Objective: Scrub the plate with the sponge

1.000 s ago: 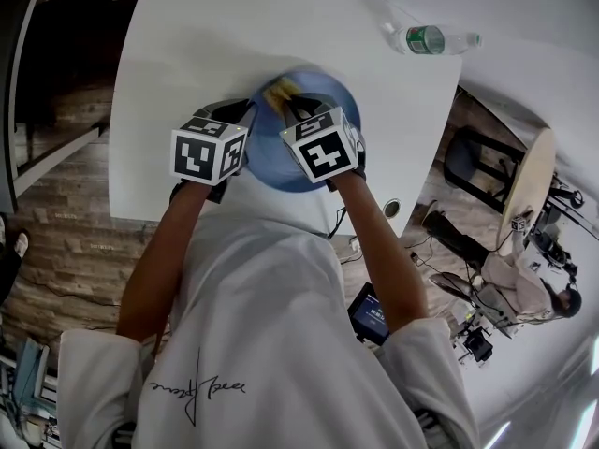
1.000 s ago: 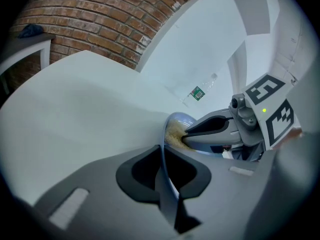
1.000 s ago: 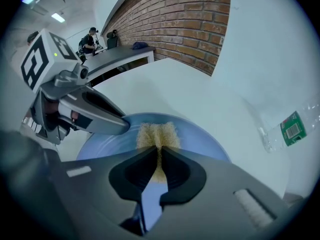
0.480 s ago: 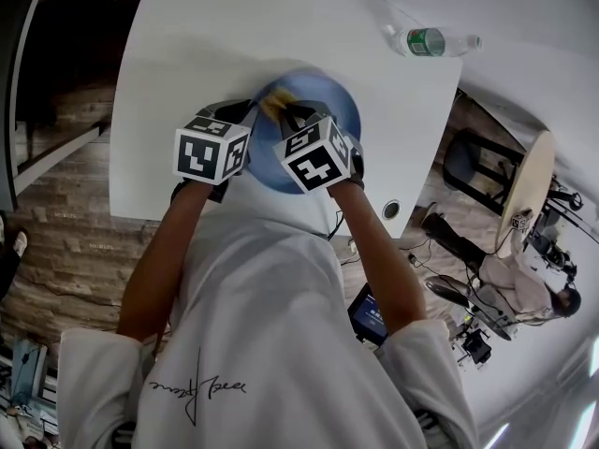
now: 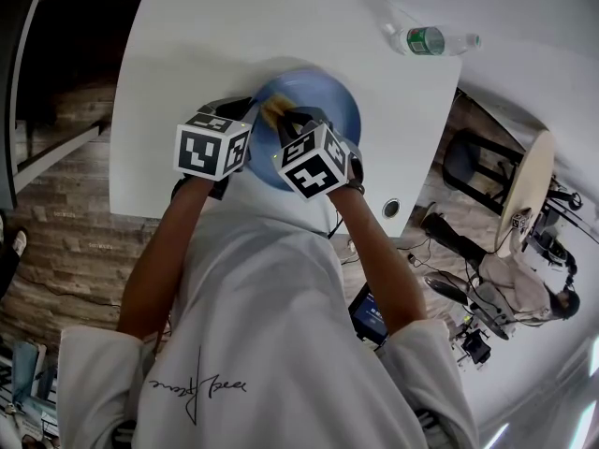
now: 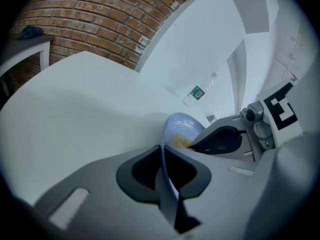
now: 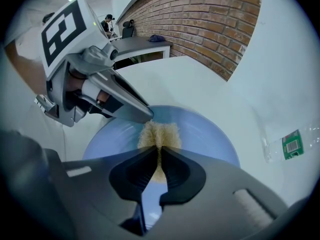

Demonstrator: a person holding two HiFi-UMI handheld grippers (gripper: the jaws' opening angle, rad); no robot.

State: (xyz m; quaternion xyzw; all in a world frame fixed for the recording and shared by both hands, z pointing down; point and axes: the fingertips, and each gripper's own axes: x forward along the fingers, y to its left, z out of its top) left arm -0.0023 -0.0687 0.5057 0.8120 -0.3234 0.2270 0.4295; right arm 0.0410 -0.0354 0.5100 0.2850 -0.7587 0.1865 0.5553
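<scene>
A blue plate (image 5: 323, 101) lies on the white table (image 5: 187, 54). My left gripper (image 5: 245, 112) is shut on its left rim, which runs edge-on between the jaws (image 6: 162, 151). A yellow sponge (image 7: 159, 134) is pinched in my right gripper (image 7: 159, 153), which presses it down onto the plate (image 7: 205, 134) close to the left gripper's fingertip (image 7: 142, 114). In the left gripper view the sponge (image 6: 180, 143) shows on the plate (image 6: 184, 129) under the right gripper's finger (image 6: 220, 140). From the head the sponge (image 5: 275, 110) peeks out ahead of the right gripper (image 5: 290, 120).
A clear water bottle with a green label (image 5: 426, 40) lies at the table's far right corner, also seen as the bottle (image 7: 290, 144) right of the plate. A brick wall (image 7: 210, 14) stands beyond the table. The table's near edge (image 5: 140, 215) runs under my arms.
The right gripper has slid the sponge a little across the plate toward the left gripper and me, and has rolled somewhat. The left gripper has kept its hold in place.
</scene>
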